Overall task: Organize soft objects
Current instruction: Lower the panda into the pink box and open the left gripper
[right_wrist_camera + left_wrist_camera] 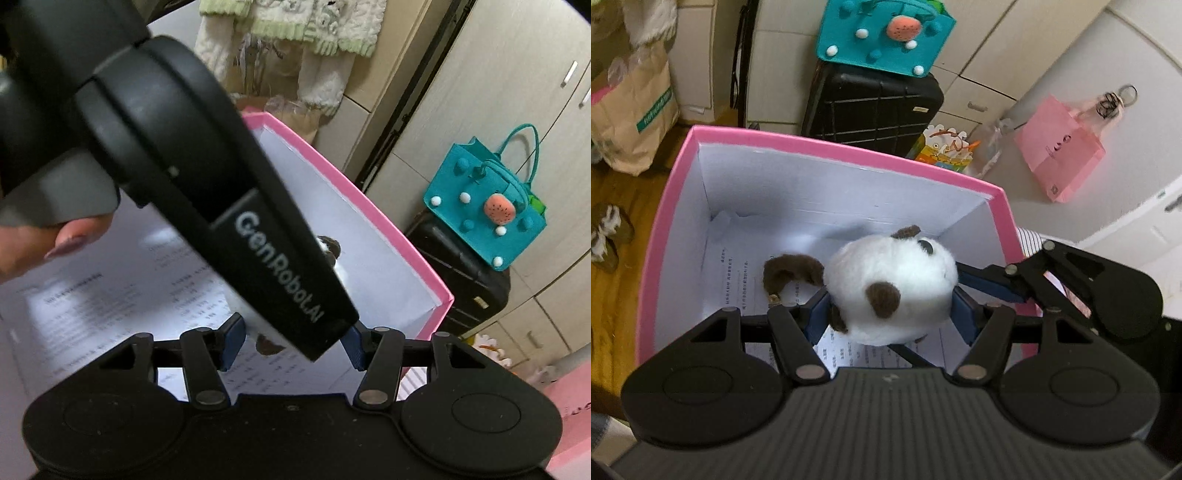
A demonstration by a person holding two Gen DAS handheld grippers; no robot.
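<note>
Blue-padded fingers (964,317) of the left gripper (892,314) are pressed against the two flanks of a white plush panda (890,291), clamping its round body between them just ahead of the black linkage. The toy is held over the open pink box (661,236), with its head end turned away from the camera and toward the right: a dark eye patch shows near the far upper right of the ball, a brown ear pokes up just beyond it, and a brown round patch faces the camera. Its long axis runs roughly along the fingers, tilting rightward, though the fluffy ball shape makes this hard to judge. A brown limb curls out to the left of the body, apart from the fingers, above printed paper (849,354) that lines the box bottom. From the right, the right gripper (997,284) reaches across the box rim, its blue-tipped finger close beside the panda. In the right wrist view, the right gripper (295,338) has its blue pads (234,341) spread apart with nothing between them, and the left gripper's black body (221,206), marked GenRobot.AI, crosses just in front, hiding most of the panda (328,247). Beyond the box stand a black suitcase (871,107), a teal felt bag (882,33) resting on top of it, a pink shopping bag (1060,151) and a brown paper bag (631,107).
</note>
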